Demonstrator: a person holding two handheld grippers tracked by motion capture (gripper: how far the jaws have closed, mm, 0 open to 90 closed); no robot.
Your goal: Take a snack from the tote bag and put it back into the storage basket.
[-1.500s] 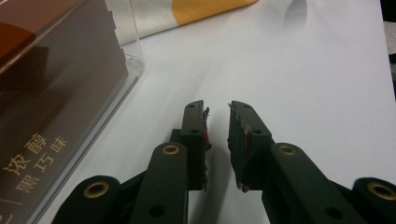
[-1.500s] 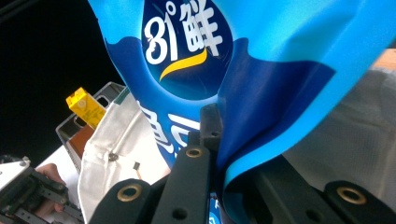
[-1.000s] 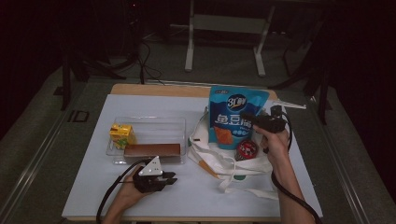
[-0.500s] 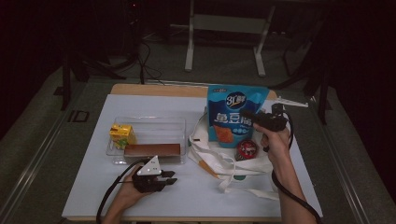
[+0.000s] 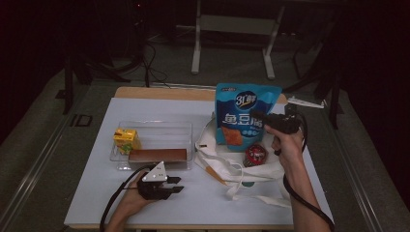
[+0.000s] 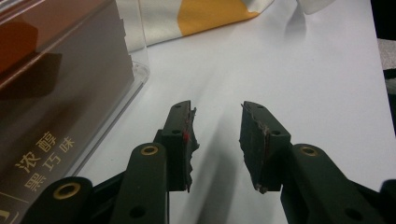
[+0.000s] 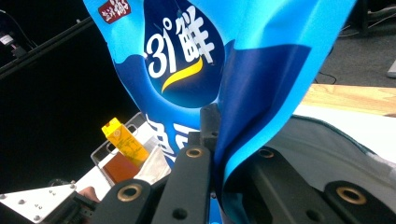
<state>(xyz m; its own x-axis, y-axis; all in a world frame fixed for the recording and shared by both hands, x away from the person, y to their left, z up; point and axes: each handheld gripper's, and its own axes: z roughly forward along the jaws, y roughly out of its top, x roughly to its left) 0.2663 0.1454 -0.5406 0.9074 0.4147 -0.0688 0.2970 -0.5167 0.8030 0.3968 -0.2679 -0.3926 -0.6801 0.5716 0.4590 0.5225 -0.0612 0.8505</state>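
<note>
Over on the right side of the table, the right gripper point(image 5: 261, 121) is pinched on a blue snack bag point(image 5: 244, 116) and holds it upright above a white tote bag point(image 5: 227, 159). In the right gripper view the jaws are pressed onto a fold of the blue snack bag point(image 7: 261, 84), with the printed front facing the camera and the darker side panel running down between the black jaws. The bag's lower edge sits just above the tote's opening, and a small round red packet point(image 5: 255, 154) lies on the tote just beside it, on the near side. The tote's handles trail toward the near edge of the table.

At the near left, the left gripper point(image 5: 176, 184) lies low on the white table point(image 5: 96, 193), pointing right. Its jaws have just been opening and now stand apart with nothing between them; in the left gripper view the left gripper point(image 6: 217, 140) shows bare table surface between its worn pads. Just to the far side of it is a clear tray point(image 5: 159, 130), which holds a long brown box point(image 5: 157, 154) along its near wall and a yellow drink carton point(image 5: 126, 140) at its left end. The left gripper view shows the brown box point(image 6: 56, 107) close beside the jaws behind the clear tray's point(image 6: 137, 74) wall, and a corner of the tote with an orange patch beyond.

The clear tray and the tote bag lie just beside each other in the middle of the table.
</note>
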